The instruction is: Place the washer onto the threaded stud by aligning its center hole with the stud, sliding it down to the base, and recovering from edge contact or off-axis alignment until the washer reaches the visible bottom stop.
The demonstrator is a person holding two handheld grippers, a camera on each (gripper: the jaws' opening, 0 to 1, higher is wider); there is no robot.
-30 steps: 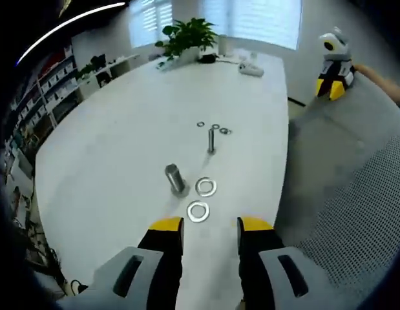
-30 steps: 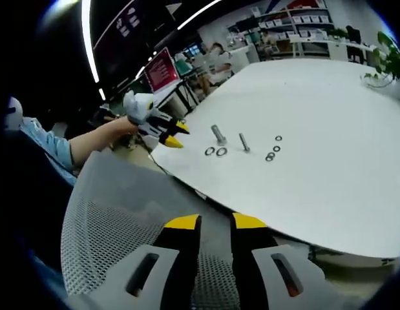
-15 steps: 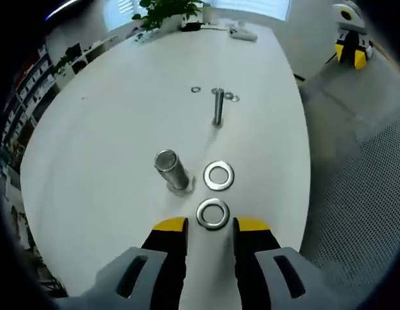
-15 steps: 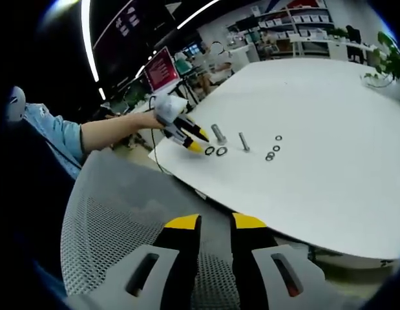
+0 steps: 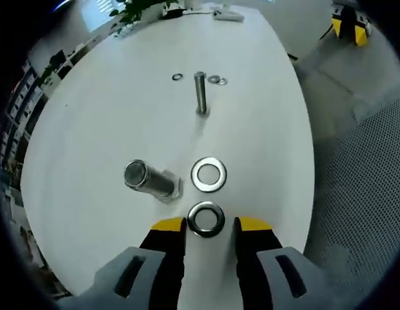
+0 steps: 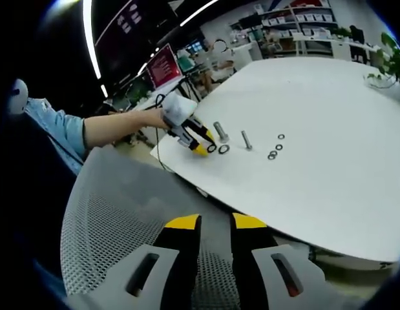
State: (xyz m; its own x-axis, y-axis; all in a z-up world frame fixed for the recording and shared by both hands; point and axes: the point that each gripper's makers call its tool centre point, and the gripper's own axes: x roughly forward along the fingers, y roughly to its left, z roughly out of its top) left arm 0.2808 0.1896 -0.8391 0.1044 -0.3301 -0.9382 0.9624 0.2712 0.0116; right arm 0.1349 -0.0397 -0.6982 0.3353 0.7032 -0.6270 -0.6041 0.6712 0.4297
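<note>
On the white table two large steel washers lie side by side. The nearer washer sits flat between the yellow tips of my left gripper, which is open around it. The second washer lies just beyond. A thick threaded stud stands to their left, and a thin bolt stands farther off. In the right gripper view a hand holds the left gripper at the table's near edge by the washers and stud. My right gripper hangs over the chair, narrowly open and holding nothing.
Small washers lie around the thin bolt. A grey mesh chair stands off the table edge below my right gripper. A potted plant and a few items sit at the table's far end. Desks, screens and shelves fill the room behind.
My left gripper has moved forward and lower over the table, so the nearer washer now lies between its tips. My right gripper has stayed in place.
</note>
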